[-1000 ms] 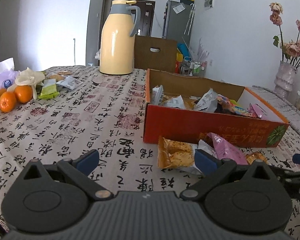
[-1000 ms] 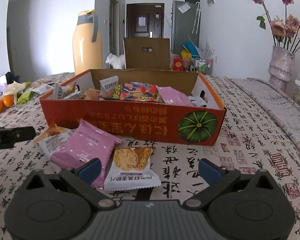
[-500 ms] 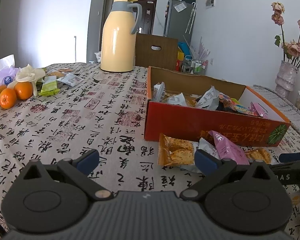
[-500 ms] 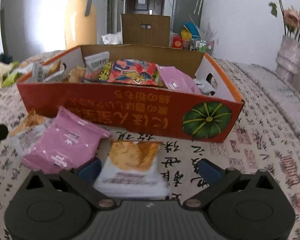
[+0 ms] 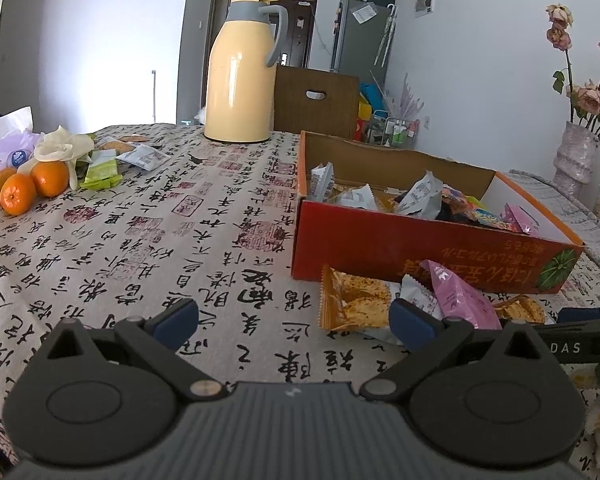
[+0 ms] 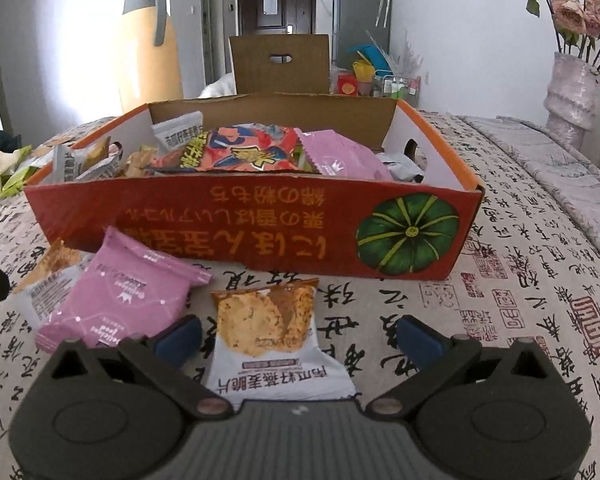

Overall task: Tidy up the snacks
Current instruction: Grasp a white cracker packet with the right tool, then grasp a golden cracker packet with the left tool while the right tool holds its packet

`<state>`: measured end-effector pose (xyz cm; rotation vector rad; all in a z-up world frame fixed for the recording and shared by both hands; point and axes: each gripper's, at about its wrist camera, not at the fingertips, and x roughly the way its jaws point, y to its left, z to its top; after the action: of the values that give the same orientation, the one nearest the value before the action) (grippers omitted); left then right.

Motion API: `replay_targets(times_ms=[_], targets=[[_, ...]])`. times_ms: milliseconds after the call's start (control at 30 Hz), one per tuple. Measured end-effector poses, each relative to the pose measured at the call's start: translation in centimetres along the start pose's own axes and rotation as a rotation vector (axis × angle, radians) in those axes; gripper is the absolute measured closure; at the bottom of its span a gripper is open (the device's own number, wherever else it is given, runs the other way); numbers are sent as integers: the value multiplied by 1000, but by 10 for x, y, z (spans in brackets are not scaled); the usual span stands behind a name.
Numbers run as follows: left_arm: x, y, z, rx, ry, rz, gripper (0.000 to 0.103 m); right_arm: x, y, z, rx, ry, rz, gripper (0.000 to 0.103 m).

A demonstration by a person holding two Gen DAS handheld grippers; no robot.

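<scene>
While both sets of jaws stand wide apart, nothing is held.
Right gripper (image 6: 298, 336) straddles the white cracker packet (image 6: 274, 340) before the red box (image 6: 260, 224); left gripper (image 5: 294, 316) hovers over the worktop (image 5: 140, 240).

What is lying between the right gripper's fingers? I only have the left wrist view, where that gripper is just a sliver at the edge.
Observer: A white cracker packet lies flat on the tablecloth between the right gripper's open fingers, not yet pinched.
Operator: Is anything crowding it?
Observer: A pink packet lies right beside it, next to the gripper's left fingertip; I cannot tell whether they touch.
Operator: Where is there room in the box?
Observer: The box has a hand-hole in its right end wall, and only a grey packet lies low there.
</scene>
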<state>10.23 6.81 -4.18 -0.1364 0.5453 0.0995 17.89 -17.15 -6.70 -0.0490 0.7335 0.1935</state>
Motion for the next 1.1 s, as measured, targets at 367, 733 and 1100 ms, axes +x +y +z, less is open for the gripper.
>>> replay_targets(times_ms=[367, 733, 1100], targets=[[3, -2, 1, 7, 21, 23, 0, -20, 10, -6, -59, -96, 52, 61], [32, -19, 30, 78, 170, 138, 0, -34, -8, -9, 29, -176, 60, 61], [54, -55, 29, 135, 227, 84, 0, -36, -15, -9, 55, -196, 86, 60]])
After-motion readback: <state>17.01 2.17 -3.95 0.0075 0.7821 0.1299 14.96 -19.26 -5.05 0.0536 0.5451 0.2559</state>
